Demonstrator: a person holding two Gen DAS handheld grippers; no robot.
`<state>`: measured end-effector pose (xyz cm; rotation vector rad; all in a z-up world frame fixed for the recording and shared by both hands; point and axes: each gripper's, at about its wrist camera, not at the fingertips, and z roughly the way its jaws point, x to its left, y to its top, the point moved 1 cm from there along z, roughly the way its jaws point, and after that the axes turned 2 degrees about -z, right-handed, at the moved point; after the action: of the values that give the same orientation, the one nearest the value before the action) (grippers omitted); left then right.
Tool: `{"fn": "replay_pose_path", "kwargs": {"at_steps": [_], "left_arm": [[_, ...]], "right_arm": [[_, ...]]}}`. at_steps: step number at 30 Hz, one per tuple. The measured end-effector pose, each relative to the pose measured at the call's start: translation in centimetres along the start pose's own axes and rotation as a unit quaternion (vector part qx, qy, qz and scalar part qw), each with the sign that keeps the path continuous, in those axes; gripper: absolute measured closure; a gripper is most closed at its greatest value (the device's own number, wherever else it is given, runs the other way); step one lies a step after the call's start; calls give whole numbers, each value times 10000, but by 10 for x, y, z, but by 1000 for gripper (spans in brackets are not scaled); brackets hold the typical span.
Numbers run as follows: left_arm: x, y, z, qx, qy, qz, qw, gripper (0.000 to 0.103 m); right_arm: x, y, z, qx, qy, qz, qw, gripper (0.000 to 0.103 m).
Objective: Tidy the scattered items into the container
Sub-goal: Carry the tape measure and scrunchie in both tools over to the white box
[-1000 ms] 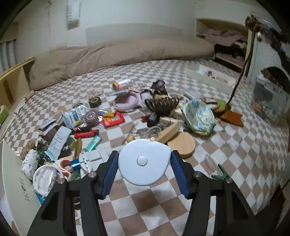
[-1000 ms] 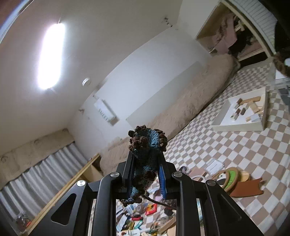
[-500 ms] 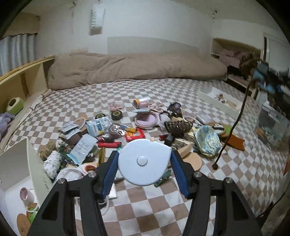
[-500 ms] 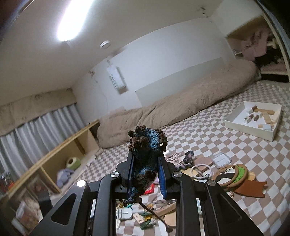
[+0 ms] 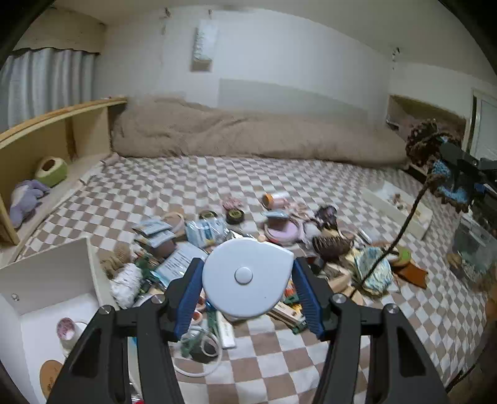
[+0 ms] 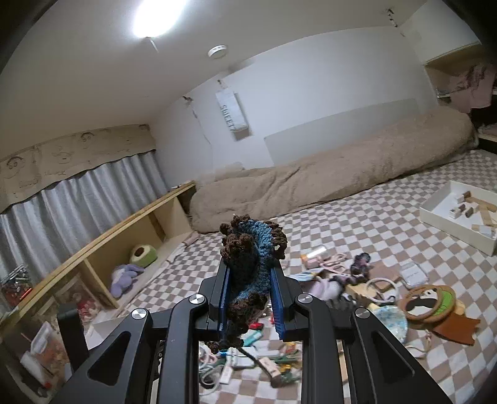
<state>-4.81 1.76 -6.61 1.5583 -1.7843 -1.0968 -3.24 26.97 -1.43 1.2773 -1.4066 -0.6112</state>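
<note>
Gripping white tape measure (image 5: 247, 276) in my left claw (image 5: 247, 279), above clutter pile. Pinching blue-brown crochet piece (image 6: 248, 270) in my right claw (image 6: 250, 298), right of pile. White container (image 5: 46, 279) sitting left of pile.

I see dim, warm room light from a glaring ceiling lamp (image 6: 158, 15). Fisheye bends my edges. Clutter looks slightly blurred.

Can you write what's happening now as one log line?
left gripper: holds white disc | right gripper: holds crochet piece | white box: lower left
</note>
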Motion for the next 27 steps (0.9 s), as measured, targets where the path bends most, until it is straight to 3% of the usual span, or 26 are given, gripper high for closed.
{"fn": "replay_pose_path", "kwargs": {"at_steps": [13,21,27], "left_arm": [[65,19,-59,-798,571,-500,9939,45],[122,18,-96,-1187,1262,-1000,9798,45],[160,10,-114,-1255,1854,-1192,9673,45]], "right_arm": [[65,38,16,-228,828,125,9962,79],[123,55,29,-162,1363,-83,9905,79],[165,49,47,145,1817,-191,9831,79]]}}
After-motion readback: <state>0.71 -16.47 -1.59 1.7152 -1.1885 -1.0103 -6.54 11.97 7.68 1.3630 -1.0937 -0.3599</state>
